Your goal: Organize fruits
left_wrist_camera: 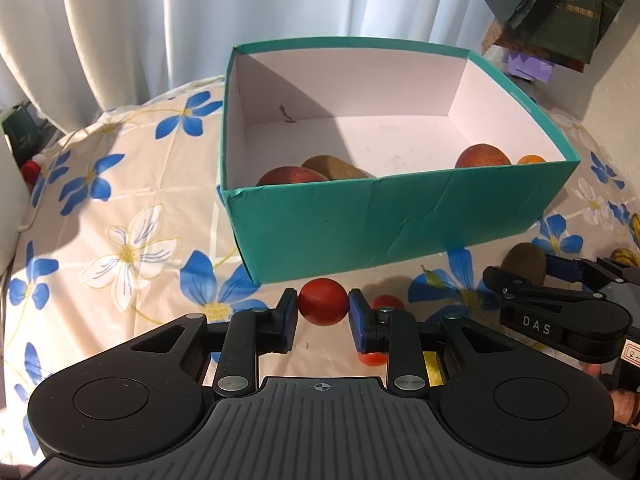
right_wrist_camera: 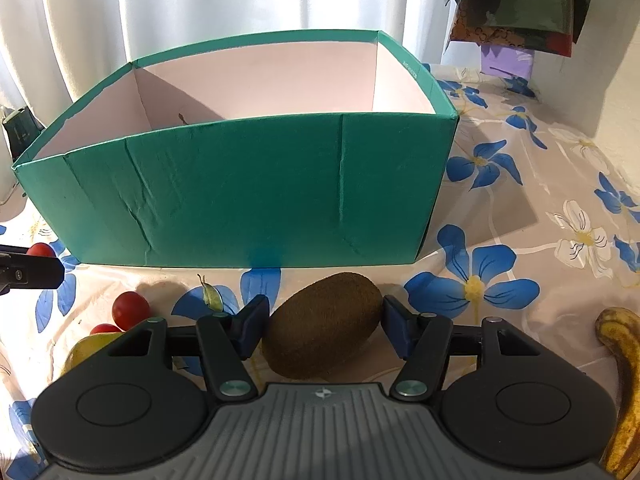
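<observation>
On the tabletop [left_wrist_camera: 168, 184], which wears a cloth with blue and white flowers, stands a teal cardboard box [left_wrist_camera: 360, 220] with a white inside. Two red apples [left_wrist_camera: 290, 176], one near each end, a brown kiwi [left_wrist_camera: 332, 167] and a small orange fruit [left_wrist_camera: 531, 159] lie in the box. Just in front of the box, the left gripper [left_wrist_camera: 323, 318] has its fingers [left_wrist_camera: 289, 320] pinching a small red tomato [left_wrist_camera: 322, 306] from both sides. Two more little red tomatoes [left_wrist_camera: 387, 302] lie on the cloth beside it, partly hidden behind the right-hand finger. To the right, the right gripper [right_wrist_camera: 326, 330] has a second brown kiwi [right_wrist_camera: 325, 326] between its blue fingers [right_wrist_camera: 250, 330]. The left one touches the kiwi's skin; the other sits just beside the fruit, and a thin gap may show there, so it is hard to tell how firm the grip is. This kiwi rests on the cloth, near the front wall of the box. A spotty yellow banana [right_wrist_camera: 624, 380] lies at the far right edge. A dry green leaf [right_wrist_camera: 211, 295] lies on the cloth near the tomatoes, and a pale curtain [right_wrist_camera: 200, 8] hangs behind the box.
</observation>
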Demonstrator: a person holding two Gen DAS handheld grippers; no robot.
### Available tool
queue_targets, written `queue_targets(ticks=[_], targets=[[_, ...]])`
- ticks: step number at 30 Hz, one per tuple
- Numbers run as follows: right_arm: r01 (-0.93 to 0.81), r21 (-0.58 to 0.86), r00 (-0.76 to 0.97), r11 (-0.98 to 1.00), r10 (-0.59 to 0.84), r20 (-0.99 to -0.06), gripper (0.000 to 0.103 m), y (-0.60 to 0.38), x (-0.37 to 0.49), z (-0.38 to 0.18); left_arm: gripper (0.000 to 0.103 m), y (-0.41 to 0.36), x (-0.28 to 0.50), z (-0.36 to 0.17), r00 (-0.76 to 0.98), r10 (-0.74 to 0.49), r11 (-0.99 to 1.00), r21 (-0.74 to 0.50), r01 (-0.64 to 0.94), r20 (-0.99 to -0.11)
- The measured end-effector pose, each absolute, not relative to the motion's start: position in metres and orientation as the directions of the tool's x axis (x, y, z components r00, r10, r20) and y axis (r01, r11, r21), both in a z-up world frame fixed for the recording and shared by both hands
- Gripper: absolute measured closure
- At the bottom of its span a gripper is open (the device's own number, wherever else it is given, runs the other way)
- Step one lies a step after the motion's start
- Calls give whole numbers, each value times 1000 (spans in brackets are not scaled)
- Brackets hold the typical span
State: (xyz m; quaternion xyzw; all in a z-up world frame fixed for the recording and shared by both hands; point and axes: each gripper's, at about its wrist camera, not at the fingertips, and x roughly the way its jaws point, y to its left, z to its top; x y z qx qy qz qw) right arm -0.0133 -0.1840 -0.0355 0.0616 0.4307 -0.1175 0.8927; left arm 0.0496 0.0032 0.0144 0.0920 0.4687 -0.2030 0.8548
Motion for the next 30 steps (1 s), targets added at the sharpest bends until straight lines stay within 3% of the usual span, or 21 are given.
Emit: queue_targets(ticks=[7, 17, 30], targets=[[288, 4, 636, 958, -189, -748, 41, -185, -22, -18, 72, -1, 49, 30, 518, -246, 906, -5, 423, -819], [328, 6, 731, 945, -250, -635, 41, -187, -43, 31, 72, -20, 61, 74, 651, -227, 935, 26, 354, -724], [372, 27, 768, 928, -291, -570, 42, -194, -66, 53, 72, -42, 91, 41, 657, -173, 950, 53, 309, -734]])
